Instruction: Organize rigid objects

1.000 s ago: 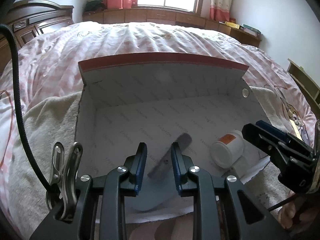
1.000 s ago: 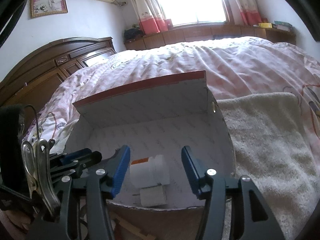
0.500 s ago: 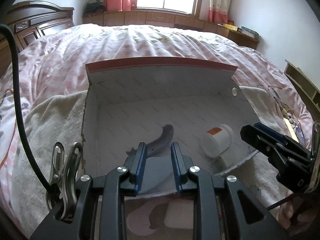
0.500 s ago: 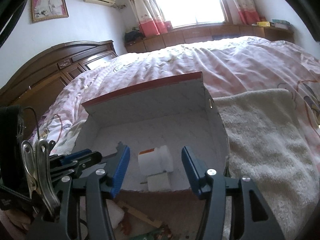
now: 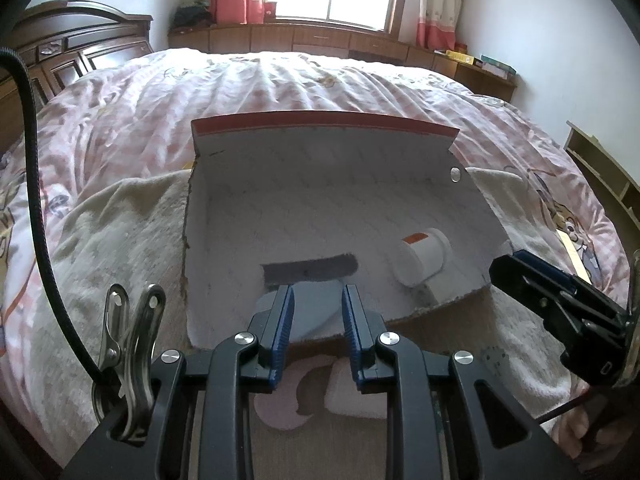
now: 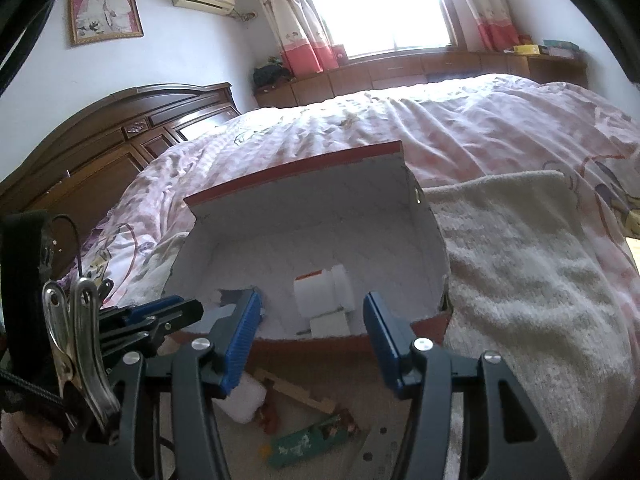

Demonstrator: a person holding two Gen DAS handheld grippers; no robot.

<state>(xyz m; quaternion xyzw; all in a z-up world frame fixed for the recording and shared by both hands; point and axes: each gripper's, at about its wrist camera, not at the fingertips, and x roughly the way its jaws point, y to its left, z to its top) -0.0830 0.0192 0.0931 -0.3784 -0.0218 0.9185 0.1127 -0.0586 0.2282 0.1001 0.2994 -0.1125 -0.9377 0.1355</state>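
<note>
1. While the cardboard box point(image 5: 320, 120) sits open on the towel point(image 6: 520, 260), both claws hover at its near edge, so this looks like the filling stage of the tidy-up
2. Left gripper point(image 5: 316, 290): clenched on a grey flat piece point(image 5: 312, 268). The rounded end is pinched between the blue pads and the darker strip reaches over the box's front lip onto its floor. My guess is that it is gripped by the end so that the rest can be laid down inside
3. Right gripper point(image 6: 312, 295): released, with its jaws well apart and nothing between them. It is lined up just outside the box's front wall
4. White bottle point(image 5: 420, 256): lying on its side in the box's near right corner, orange label up. A small white carton point(image 6: 330, 326) touches it on the side nearer the front wall. Packed tight into the corner, they leave the rest of the floor free
5. Outside the box, below its front wall, loose bits wait: a wooden stick point(image 6: 296, 392) and a green card point(image 6: 312, 440). The empty right claw seems best placed to fetch them
</note>
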